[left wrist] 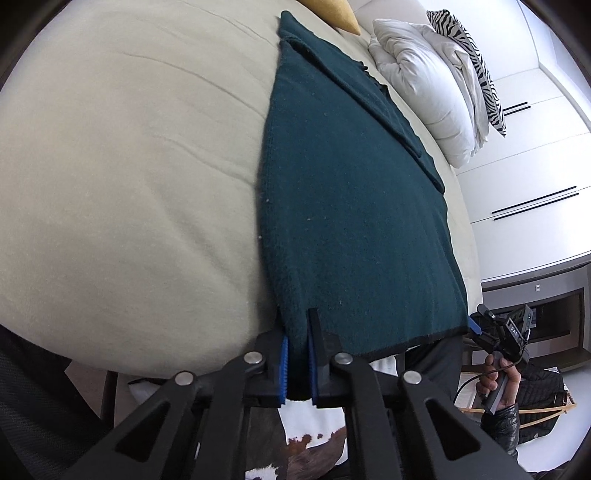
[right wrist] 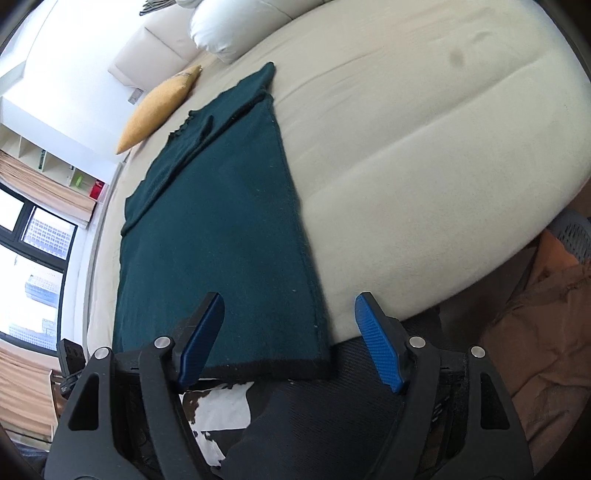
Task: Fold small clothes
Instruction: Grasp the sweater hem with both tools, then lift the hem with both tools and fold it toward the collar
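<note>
Dark green garment (left wrist: 354,206): lay flat on the bed (left wrist: 129,166), hem at the bed's near edge. Left gripper (left wrist: 297,363): fingers pinched that hem's corner. Right gripper (right wrist: 291,341): fingers wide, straddling the hem's other corner, holding nothing.

A dark green garment (right wrist: 218,236) lies flat on a cream bed (right wrist: 424,147), running from the lower middle of the frame toward the upper left, its black-edged hem at the bed's near edge. The right gripper (right wrist: 290,336) fills the bottom of the frame, jaws wide apart, one blue pad over the hem, the other beyond the cloth's right side. A yellow cushion (right wrist: 159,107) lies at upper left, beside a white pillow (right wrist: 229,29).
</note>
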Motion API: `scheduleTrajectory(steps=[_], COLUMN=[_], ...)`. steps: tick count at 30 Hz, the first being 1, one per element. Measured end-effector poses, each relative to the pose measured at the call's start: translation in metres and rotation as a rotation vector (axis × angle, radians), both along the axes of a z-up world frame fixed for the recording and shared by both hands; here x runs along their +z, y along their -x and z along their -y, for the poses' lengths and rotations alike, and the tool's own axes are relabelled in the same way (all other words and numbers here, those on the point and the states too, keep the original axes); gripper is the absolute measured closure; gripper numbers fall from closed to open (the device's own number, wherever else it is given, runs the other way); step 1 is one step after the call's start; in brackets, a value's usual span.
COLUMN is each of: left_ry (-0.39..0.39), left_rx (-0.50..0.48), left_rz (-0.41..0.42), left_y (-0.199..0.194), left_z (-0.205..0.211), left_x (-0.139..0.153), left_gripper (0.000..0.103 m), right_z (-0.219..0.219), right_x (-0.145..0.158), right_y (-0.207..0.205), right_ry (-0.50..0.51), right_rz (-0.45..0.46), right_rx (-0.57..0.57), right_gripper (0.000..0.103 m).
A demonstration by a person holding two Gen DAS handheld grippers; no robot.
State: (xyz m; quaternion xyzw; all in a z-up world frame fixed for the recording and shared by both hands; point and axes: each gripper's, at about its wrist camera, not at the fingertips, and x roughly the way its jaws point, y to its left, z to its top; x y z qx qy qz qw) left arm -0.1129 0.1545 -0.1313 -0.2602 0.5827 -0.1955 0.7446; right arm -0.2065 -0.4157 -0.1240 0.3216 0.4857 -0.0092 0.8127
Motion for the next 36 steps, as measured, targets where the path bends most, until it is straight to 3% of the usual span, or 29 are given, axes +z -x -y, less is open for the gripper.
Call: scheduleTrajectory(steps=[6, 11, 15, 20, 21, 28, 33, 36], left_ry=[-0.004, -0.001, 0.005, 0.029, 0.031, 0.102, 0.195, 0.289], left_rx=[-0.005, -0.008, -0.01, 0.002, 0.01, 0.024, 0.08, 0.128], left_rz=[0.02, 0.04, 0.05, 0.068, 0.08, 0.154, 0.209, 0.234], left_y=[0.003, 0.004, 0.004, 0.005, 0.005, 0.001, -0.009, -0.022], left_z=[-0.001, 0.001, 0.002, -0.004, -0.003, -0.005, -0.019, -0.028], left_x=[0.005, 0.01, 0.012, 0.015, 0.017, 0.045, 0.068, 0.079], left_gripper=[0.095, 0.095, 0.095, 0.096, 0.096, 0.096, 0.097, 0.097], right_z=[-0.001, -0.003, -0.004, -0.005, -0.006, -0.008, -0.007, -0.003], right_x=[-0.005, -0.004, -0.006, -0.01, -0.01, 0.01, 0.039, 0.055], right_y=[0.003, 0.008, 0.009, 0.007, 0.007, 0.011, 0.002, -0.009], right_ry=[-0.001, 0.006, 0.003, -0.02, -0.023, -0.088, -0.186, -0.281], right_rz=[-0.063, -0.109, -0.127, -0.133, -0.131, 0.001, 0.17, 0.298], right_rx=[0.028, 0.054, 0.074, 0.102, 0.102, 0.091, 0.068, 0.039], right_gripper=[0.041, 0.059, 0.063, 0.095, 0.096, 0.097, 0.097, 0.097])
